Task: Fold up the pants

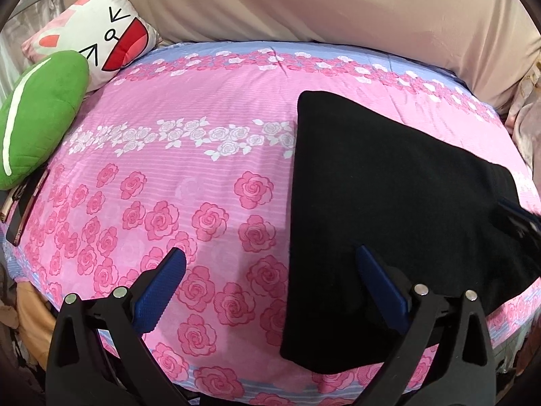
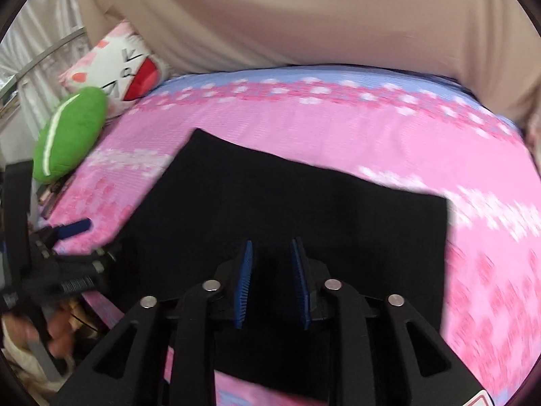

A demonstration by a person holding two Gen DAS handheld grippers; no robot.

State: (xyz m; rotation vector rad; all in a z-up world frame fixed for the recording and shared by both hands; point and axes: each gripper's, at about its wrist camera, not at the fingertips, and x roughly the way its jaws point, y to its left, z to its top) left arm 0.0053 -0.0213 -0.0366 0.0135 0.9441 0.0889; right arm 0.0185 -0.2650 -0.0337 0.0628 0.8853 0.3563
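Left tongs (image 1: 270, 270) are spread wide, nothing pinched, with the pants (image 1: 389, 220) at about 2 o'clock of them. Right tongs (image 2: 272, 260) are seen narrowed but not pressed together, hovering over the black cloth; a grip can't be made out. The pants are laid flat as a compact rectangle on the bed (image 1: 203, 108), so probably one last fold is left: an edge would need pinching and carrying across.
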